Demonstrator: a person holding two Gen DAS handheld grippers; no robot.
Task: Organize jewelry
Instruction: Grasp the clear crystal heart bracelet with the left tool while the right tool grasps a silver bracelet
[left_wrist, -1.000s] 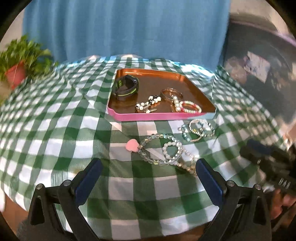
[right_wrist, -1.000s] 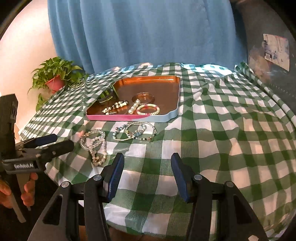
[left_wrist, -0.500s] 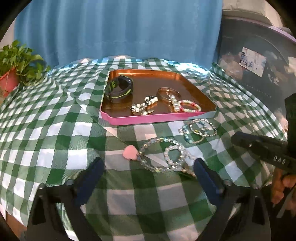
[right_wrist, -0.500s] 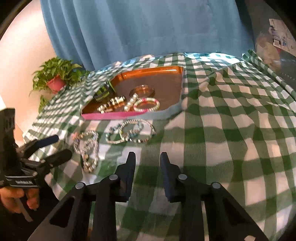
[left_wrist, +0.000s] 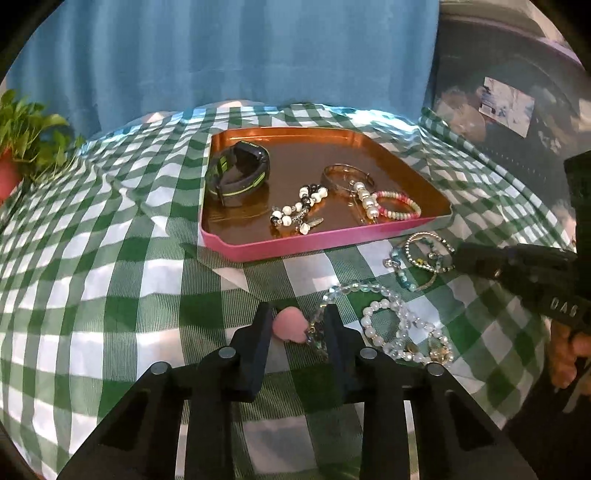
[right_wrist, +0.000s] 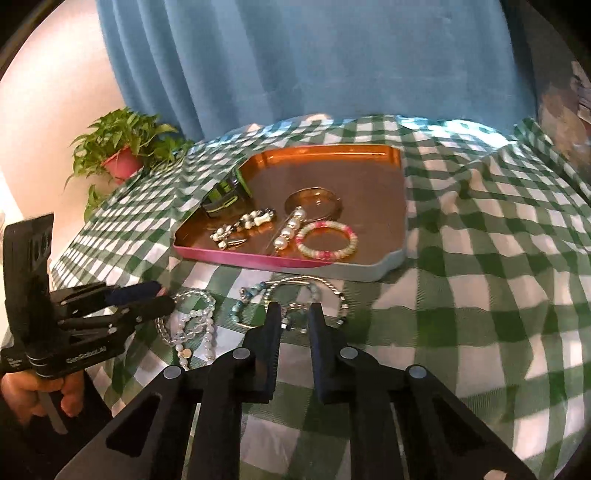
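Note:
A pink-rimmed copper tray (left_wrist: 314, 243) on the green checked cloth holds a black and green wristband (left_wrist: 238, 173) and several bead bracelets. In front of it lie clear bead bracelets (left_wrist: 388, 321) with a pink heart charm (left_wrist: 290, 328), and to their right blue and silver bracelets (left_wrist: 421, 258). My left gripper (left_wrist: 298, 325) is closing, its pads against the heart and the beads beside it. My right gripper (right_wrist: 295, 321) is closing too, pinching a stretch of the blue and silver bracelets (right_wrist: 255, 295). Its tip (left_wrist: 458, 258) shows in the left wrist view.
A potted plant (right_wrist: 122, 155) stands at the table's far left, in front of a blue curtain (right_wrist: 295, 74). A dark cabinet (left_wrist: 517, 110) rises at the right. A hand (right_wrist: 22, 391) grips the left tool's handle. The tray's right half (right_wrist: 369, 206) is bare.
Both grippers came forward and down onto the jewelry. The left jaws went from wide apart to close around the pink heart. The right jaws narrowed onto the blue and silver bracelets.

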